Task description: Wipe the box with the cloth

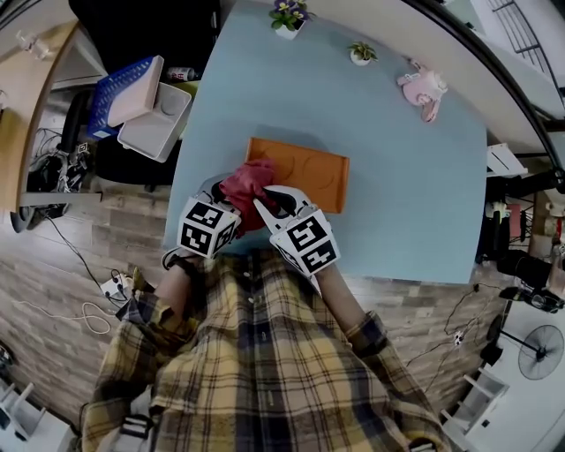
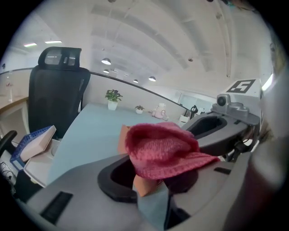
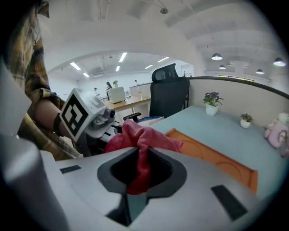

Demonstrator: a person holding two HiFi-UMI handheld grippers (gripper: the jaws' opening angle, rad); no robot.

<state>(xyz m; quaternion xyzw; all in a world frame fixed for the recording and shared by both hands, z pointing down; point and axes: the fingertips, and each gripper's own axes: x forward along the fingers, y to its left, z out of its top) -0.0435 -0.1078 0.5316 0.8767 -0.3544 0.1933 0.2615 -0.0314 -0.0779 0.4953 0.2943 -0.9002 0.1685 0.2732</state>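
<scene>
Right at the near edge of the table (image 1: 397, 177), both grippers are on the same red cloth (image 1: 247, 181). The left gripper (image 1: 222, 190) has its jaws spread fairly wide around a fat bunch of it, clamped from both sides. The right gripper (image 1: 269, 199) comes in from the other side, jaws pressed nearly together on a thin fold that hangs down between them. The cloth sits bunched over the near left corner of the flat orange box (image 1: 309, 168); can't really tell if it touches the box. The box lies flat on the light blue table. Further back there are two small potted plants (image 1: 288, 16) and a pink toy (image 1: 424, 88), well apart from the box. Off the table's left side: a black office chair (image 2: 56, 90) and a blue basket (image 1: 115, 88).
</scene>
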